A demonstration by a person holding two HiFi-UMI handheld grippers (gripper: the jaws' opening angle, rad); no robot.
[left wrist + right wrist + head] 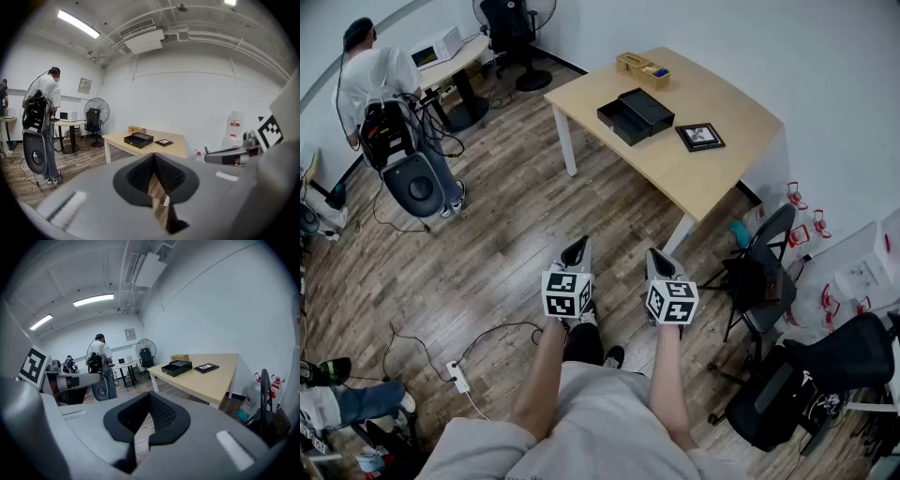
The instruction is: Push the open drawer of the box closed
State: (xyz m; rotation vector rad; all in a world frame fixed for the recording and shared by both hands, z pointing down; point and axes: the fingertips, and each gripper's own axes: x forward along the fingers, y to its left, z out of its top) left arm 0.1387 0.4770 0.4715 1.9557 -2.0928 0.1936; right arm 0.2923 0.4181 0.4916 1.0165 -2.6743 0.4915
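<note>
1. Across the room on the counter (712,183), the black box (651,105) lay with its drawer (617,120) pulled out on the side facing the open floor (506,244). A small wooden box (643,69) stood beyond it and a framed picture (700,137) lay just beside it.
2. The operator (591,412) stood well apart from the counter, with both forearms stretched forward and low, side by side, and the marker cubes (567,292) facing up.
3. The left gripper (577,249) had its fingers (140,174) brought together at the tips, with nothing between them. Its own view looked level toward the counter.
4. The right gripper (661,259) showed the same condition, with its tips meeting and no object held.
5. Judged step: approach only. Neither gripper was near the drawer, and the closing push had not yet begun.
6. Recommended procedure:
   - Walk round to the drawer's open side.
   - Keep one gripper's fingers together as a blunt pusher.
   - Seat the tips on the centre of the drawer front.
   - Press straight along the drawer's line of travel.
7. The box looked light and would probably slide on the smooth counter, so the other gripper should brace its rear wall.
8. An off-centre push would likely skew the drawer and jam it.
</note>
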